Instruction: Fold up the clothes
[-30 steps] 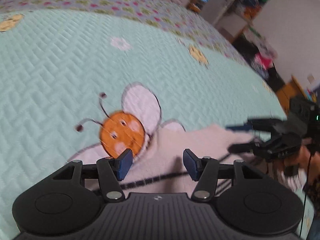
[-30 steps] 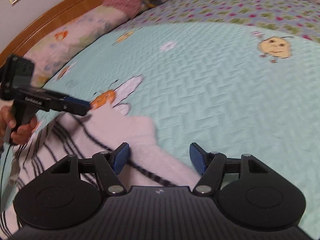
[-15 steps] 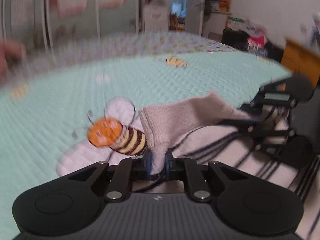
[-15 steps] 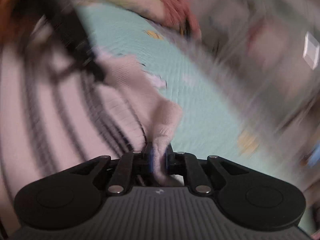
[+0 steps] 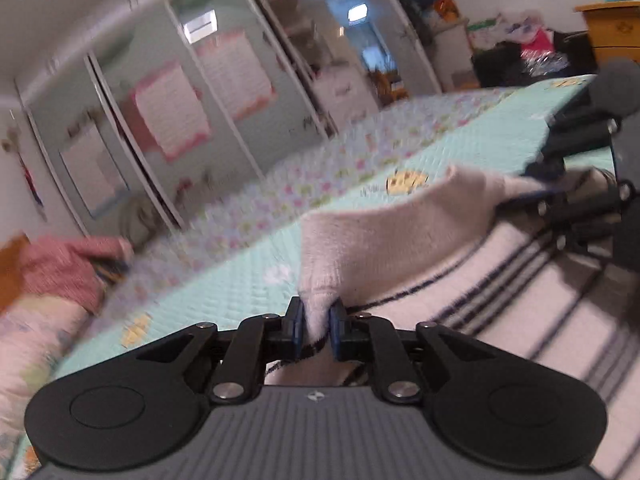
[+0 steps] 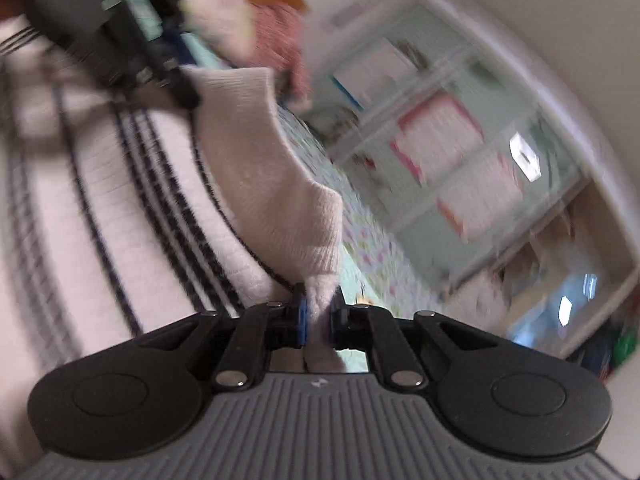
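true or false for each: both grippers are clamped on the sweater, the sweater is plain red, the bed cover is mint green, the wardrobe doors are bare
1. Both grippers are clamped on the sweater. True: the left gripper and the right gripper each pinch the ribbed edge of the cream knitted sweater with dark stripes.
2. The sweater is plain red. False: it is cream with dark stripes.
3. The bed cover is mint green. True: the mint green quilted bed cover lies under the sweater.
4. The wardrobe doors are bare. False: the pale green wardrobe doors carry pink-edged sheets.
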### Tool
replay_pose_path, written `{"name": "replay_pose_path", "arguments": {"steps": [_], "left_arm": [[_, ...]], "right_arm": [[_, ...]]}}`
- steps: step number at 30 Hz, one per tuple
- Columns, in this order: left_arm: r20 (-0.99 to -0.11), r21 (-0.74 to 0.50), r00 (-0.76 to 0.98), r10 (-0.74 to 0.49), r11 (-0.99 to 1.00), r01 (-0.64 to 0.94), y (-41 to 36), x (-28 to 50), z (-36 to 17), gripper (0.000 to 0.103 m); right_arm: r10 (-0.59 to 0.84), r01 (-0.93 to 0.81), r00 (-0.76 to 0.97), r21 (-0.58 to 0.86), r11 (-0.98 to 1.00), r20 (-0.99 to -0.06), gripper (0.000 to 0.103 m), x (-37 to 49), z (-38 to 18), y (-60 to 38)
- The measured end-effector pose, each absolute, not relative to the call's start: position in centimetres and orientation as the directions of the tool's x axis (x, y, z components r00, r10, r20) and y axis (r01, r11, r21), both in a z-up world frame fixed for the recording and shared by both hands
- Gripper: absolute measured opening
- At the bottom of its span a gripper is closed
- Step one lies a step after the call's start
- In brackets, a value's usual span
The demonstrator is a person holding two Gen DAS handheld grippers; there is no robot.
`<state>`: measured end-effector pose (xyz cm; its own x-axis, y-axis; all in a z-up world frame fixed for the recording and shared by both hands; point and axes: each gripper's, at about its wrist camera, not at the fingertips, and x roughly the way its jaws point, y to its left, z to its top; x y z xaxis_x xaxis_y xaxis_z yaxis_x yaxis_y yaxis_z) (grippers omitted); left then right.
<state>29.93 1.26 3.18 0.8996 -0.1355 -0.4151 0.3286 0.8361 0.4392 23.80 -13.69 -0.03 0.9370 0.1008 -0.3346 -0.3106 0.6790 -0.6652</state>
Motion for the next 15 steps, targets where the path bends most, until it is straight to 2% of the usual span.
{"name": "replay_pose_path", "arguments": {"steps": [1, 3, 4, 5, 6, 7, 9, 12, 15], "left_arm": [[-0.463, 0.426, 0.878, -0.122, 0.838, 0.341, 1.0, 31.8, 2.6, 0.020], [-0.561, 0.440, 0.826, -0.046, 0.829, 0.345, 0.9, 34.5, 0.3, 0.025], [-0.584, 0.444, 0.812, -0.008, 0.835, 0.327, 1.2, 35.5, -0.6, 0.026], [-0.580, 0.421, 0.815, -0.006, 0.854, 0.306, 1.8, 35.8, -0.7, 0.031], [-0.573, 0.381, 0.820, -0.011, 0.882, 0.278, 2.6, 35.8, -0.2, 0.044], [-0.571, 0.335, 0.821, -0.006, 0.911, 0.240, 3.4, 35.7, 0.3, 0.050], [-0.558, 0.239, 0.830, -0.002, 0.957, 0.163, 5.1, 35.2, 1.5, 0.053], [-0.508, 0.184, 0.861, 0.031, 0.980, 0.073, 6.7, 32.3, 3.2, 0.051], [-0.525, 0.068, 0.840, -0.140, 0.976, 0.206, 6.3, 29.3, 4.5, 0.054]], "right_arm": [[0.087, -0.328, 0.914, -0.597, 0.732, -0.395, 0.011, 26.0, 0.0, -13.8], [0.085, -0.380, 0.812, -0.412, 0.828, -0.577, 0.019, 30.6, -1.1, -14.6], [0.122, -0.374, 0.780, -0.301, 0.877, -0.614, 0.020, 32.1, -1.4, -15.6], [0.168, -0.350, 0.780, -0.198, 0.916, -0.602, 0.031, 32.8, -1.0, -16.9], [0.208, -0.318, 0.776, -0.085, 0.944, -0.595, 0.046, 33.3, -0.4, -18.5], [0.246, -0.275, 0.770, 0.041, 0.960, -0.589, 0.051, 33.8, 0.1, -20.4], [0.285, -0.181, 0.797, 0.241, 0.954, -0.532, 0.053, 33.4, 1.0, -24.4], [0.269, -0.061, 0.851, 0.423, 0.904, -0.452, 0.053, 30.9, 2.0, -29.6], [0.376, -0.087, 0.846, 0.597, 0.798, -0.379, 0.053, 27.9, 2.2, -32.3]]}}
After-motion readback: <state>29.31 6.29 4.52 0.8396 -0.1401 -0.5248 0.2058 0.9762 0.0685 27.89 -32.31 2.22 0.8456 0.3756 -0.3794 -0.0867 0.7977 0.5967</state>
